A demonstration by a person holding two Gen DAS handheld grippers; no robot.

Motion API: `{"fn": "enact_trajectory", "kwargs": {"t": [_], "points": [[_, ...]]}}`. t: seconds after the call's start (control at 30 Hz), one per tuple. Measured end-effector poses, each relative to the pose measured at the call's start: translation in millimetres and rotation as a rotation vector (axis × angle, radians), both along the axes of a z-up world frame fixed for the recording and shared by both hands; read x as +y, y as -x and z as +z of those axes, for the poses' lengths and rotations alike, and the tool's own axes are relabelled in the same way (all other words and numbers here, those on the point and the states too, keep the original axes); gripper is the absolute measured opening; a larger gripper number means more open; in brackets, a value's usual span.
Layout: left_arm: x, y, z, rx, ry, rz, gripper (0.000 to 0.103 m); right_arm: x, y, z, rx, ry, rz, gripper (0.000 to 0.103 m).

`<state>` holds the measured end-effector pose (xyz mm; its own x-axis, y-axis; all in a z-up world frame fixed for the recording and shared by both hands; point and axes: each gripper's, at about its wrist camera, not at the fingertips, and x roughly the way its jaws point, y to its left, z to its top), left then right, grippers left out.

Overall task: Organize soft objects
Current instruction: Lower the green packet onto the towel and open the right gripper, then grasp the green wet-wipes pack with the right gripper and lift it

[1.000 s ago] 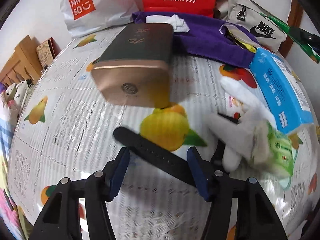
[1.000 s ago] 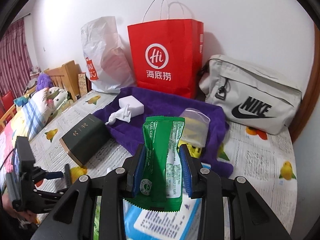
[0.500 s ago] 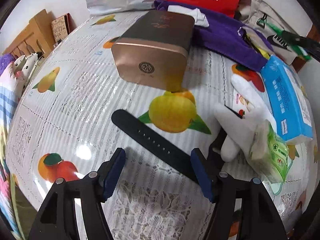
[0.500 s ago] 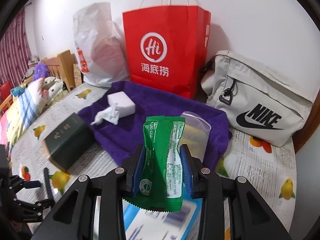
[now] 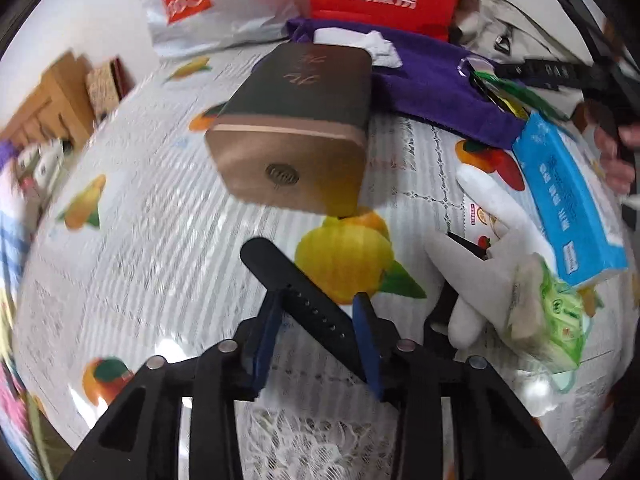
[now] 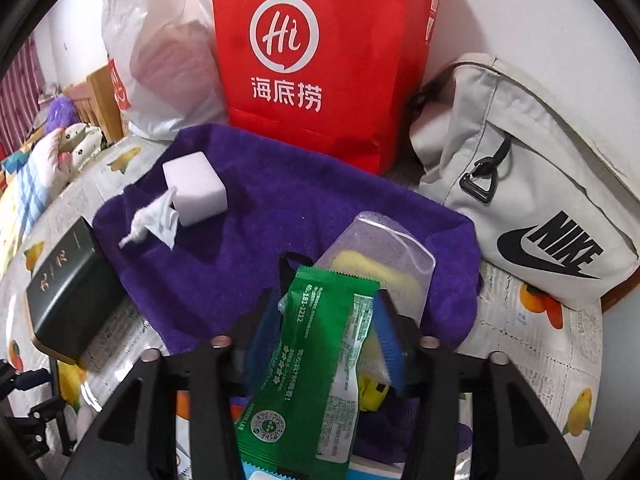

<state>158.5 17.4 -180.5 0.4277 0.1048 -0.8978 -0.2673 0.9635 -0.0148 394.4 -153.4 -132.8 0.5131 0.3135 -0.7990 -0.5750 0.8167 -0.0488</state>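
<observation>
Left gripper [image 5: 318,316]: low over the worktop [image 5: 160,264], jaws closing astride a black watch strap [image 5: 296,292] lying flat; whether pads press on it cannot be told.
Right gripper [image 6: 320,320]: jaws opening, green wet-wipe packet [image 6: 316,364] standing between them, left pad clear of it, right pad at its edge; packet over the near edge of the purple towel [image 6: 256,240].
Left view only: white glove [image 5: 492,248] beside the strap; light-green tissue pack [image 5: 556,320] at the glove's cuff; blue tissue packet [image 5: 568,196] just beyond; rose-gold end face of the dark box [image 5: 296,120]; a hand [image 5: 616,156] with the right gripper at the right edge.
Right view only: grey Nike bag [image 6: 532,208] in full against the wall; clear pouch [image 6: 384,260] with a yellow item, on the towel behind the green packet; white cube [image 6: 196,192] with a crumpled tissue [image 6: 154,220] touching it, on the towel; bed with plush toys at far left.
Both views: red paper bag [image 6: 320,60] and white plastic shopping bag [image 6: 160,60] behind the towel.
Counts: two grippers, one strap, one glove, one towel, one box, one green packet, one clear pouch, three bags.
</observation>
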Motion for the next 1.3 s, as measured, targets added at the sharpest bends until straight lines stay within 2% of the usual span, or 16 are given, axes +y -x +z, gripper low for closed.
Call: {"fn": "enact_trajectory", "kwargs": {"t": [0.07,0.13,0.2,0.27,0.37,0.5,0.53,0.67,0.8,0.83,0.93,0.97,1.1,1.13,1.17,1.3], "points": [[-1,1,0,0.035,0.006,0.017,0.06,-4,5,2,-0.006,-0.012,0.0,0.056],[-7,1,-3,0.03,-0.024,0.024,0.064,-9,9,7,-0.018,-0.026,-0.011,0.06],[-12,-1,-5,-0.018,-0.053,0.021,0.062,-14,15,15,-0.036,-0.038,-0.023,0.06],[-15,-6,-3,-0.05,-0.068,-0.009,0.029,-20,26,26,-0.061,-0.052,-0.027,0.06],[-15,-11,-3,-0.068,-0.087,-0.045,0.023,-31,46,42,-0.094,-0.072,-0.025,0.06],[0,-7,2,-0.095,-0.001,-0.056,0.019,-51,83,59,-0.126,-0.119,-0.03,0.06],[6,-6,4,-0.102,0.044,-0.053,0.002,-55,95,62,-0.129,-0.128,-0.03,0.06],[10,2,8,-0.096,0.022,-0.068,0.002,-62,132,66,-0.138,-0.143,-0.021,0.06],[15,6,3,-0.06,0.077,-0.022,0.008,-62,164,66,-0.144,-0.136,-0.003,0.06],[16,7,3,-0.053,0.087,-0.014,0.015,-63,171,65,-0.138,-0.14,-0.004,0.06],[10,13,3,-0.065,0.124,-0.039,0.048,-67,188,59,-0.099,-0.177,-0.011,0.06],[6,15,2,-0.064,0.117,-0.044,0.05,-69,194,57,-0.088,-0.187,-0.013,0.06],[-11,14,-2,-0.077,-0.002,-0.053,0.046,-71,212,47,-0.053,-0.204,-0.013,0.06],[-15,13,-2,-0.086,-0.044,-0.059,0.028,-71,215,45,-0.047,-0.206,-0.018,0.06],[-17,12,-3,-0.105,-0.064,-0.077,0.023,-72,219,43,-0.038,-0.212,-0.022,0.06],[-8,10,0,-0.102,-0.022,-0.058,0.025,-76,229,36,-0.005,-0.241,-0.034,0.06]]}}
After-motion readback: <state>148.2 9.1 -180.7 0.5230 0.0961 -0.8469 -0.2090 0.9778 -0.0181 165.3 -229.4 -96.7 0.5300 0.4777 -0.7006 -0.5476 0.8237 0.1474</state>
